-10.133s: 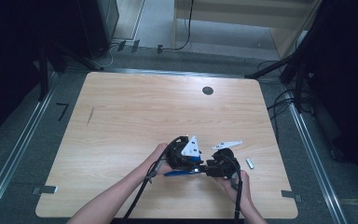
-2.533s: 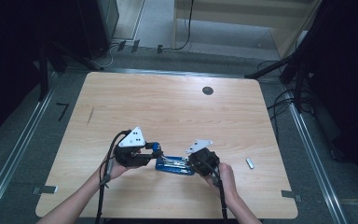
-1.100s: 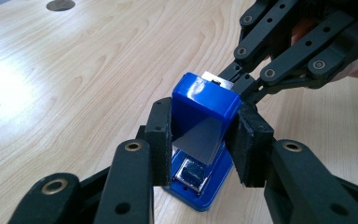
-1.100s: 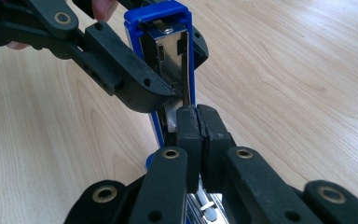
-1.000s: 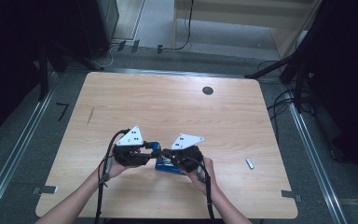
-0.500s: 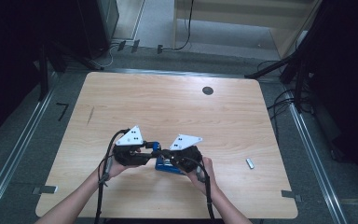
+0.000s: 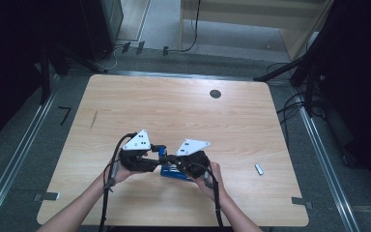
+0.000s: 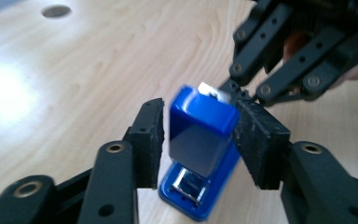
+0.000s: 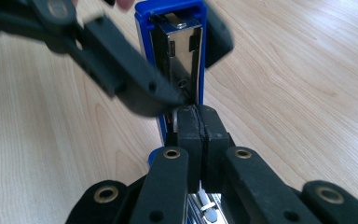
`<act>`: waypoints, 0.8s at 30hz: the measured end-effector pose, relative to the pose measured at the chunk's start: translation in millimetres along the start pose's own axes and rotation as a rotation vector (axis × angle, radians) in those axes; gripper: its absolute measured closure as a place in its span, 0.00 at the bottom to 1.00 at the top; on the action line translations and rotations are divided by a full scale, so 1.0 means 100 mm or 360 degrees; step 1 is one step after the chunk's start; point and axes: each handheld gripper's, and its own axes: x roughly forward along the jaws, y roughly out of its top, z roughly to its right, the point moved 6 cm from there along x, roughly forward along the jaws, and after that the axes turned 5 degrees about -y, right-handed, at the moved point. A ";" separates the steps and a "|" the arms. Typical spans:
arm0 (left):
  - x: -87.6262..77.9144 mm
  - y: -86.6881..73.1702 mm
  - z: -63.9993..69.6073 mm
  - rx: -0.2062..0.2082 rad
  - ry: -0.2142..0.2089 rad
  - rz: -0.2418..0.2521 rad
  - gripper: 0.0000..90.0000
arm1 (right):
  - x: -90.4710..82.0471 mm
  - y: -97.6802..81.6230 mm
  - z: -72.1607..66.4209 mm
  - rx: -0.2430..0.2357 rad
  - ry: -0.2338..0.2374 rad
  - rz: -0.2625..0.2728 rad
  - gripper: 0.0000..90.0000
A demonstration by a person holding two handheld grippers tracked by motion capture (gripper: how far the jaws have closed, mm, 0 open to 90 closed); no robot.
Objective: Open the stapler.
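Since earlier, my left hand-held gripper (image 8: 198,140) spread off the stapler (image 8: 200,154); right hand-held gripper (image 9: 199,128) pressed together, reloading unfinished.

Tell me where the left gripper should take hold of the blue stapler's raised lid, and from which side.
Grip the blue lid across its two flat long sides, near its free upper end, coming in end-on from the left as the high view shows. The lid stands tilted up off the stapler base, so those sides are exposed. The left gripper already straddles it, its jaws having just been opening; the right gripper is shut at the stapler's far end.
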 end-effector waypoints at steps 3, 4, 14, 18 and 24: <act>-0.09 0.13 0.01 0.0027 0.0016 0.0089 0.59 | 0.00 0.00 0.00 -0.0004 -0.0001 0.0000 1.00; -0.11 0.15 0.01 0.0046 0.0012 0.0090 0.60 | 0.00 0.00 0.00 -0.0008 -0.0003 -0.0002 1.00; -0.08 0.22 0.05 0.0178 0.0041 0.0024 0.78 | 0.00 0.00 0.00 -0.0006 -0.0001 -0.0004 1.00; -0.10 0.21 0.06 0.0204 0.0033 -0.0011 0.79 | 0.00 0.00 -0.01 -0.0019 0.0007 -0.0005 1.00; -0.11 0.21 0.06 0.0217 0.0044 -0.0045 0.79 | -0.08 -0.06 0.08 0.0004 -0.0040 -0.0080 0.97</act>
